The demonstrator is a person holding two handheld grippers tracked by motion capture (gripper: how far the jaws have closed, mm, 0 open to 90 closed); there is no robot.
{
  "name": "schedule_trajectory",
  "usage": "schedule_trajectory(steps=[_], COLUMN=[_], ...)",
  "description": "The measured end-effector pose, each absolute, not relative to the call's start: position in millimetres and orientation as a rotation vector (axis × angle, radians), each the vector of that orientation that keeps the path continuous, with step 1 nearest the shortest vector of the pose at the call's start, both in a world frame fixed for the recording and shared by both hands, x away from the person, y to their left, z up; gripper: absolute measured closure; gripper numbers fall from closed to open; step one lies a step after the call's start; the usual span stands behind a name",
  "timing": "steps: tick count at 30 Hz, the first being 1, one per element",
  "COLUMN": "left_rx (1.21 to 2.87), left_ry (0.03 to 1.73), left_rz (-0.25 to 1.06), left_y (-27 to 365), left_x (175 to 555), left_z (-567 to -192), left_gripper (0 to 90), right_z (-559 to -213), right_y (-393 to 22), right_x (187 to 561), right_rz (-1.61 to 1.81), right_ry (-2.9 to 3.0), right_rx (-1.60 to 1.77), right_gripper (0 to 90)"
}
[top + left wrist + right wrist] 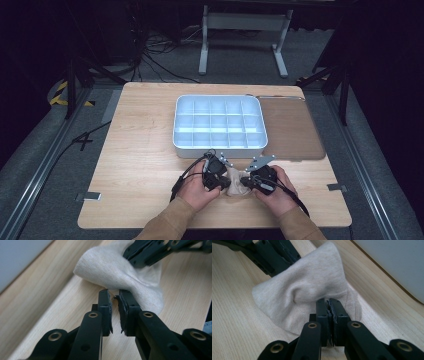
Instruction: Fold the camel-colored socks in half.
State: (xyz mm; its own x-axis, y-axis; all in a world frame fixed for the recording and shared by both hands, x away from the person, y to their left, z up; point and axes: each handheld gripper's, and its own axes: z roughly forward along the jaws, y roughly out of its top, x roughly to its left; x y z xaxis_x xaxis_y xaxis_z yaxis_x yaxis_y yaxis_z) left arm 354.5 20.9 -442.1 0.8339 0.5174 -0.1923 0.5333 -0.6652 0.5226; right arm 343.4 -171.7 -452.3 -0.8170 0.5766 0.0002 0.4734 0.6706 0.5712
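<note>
No text, label, brand, number or sign can be read in any of the views. The surfaces that show carry no print that can be made out.
</note>
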Motion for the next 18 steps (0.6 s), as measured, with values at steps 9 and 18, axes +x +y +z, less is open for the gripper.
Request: schedule_trajectory(steps=[9,18], left_rx=[2.452,2.446], left_ry=[0.712,0.727], left_rz=[0.008,0.007], left_y=[13,17], left_x=[346,347], left_z=[-434,-433], left_gripper=[78.5,77.8], right_z=[-450,-441], right_y=[-155,-169], right_x=[337,337], right_rz=[0.822,0.894], right_ry=[2.729,2.697], right_rx=[0.803,0.852], right_gripper=[85.0,82.9])
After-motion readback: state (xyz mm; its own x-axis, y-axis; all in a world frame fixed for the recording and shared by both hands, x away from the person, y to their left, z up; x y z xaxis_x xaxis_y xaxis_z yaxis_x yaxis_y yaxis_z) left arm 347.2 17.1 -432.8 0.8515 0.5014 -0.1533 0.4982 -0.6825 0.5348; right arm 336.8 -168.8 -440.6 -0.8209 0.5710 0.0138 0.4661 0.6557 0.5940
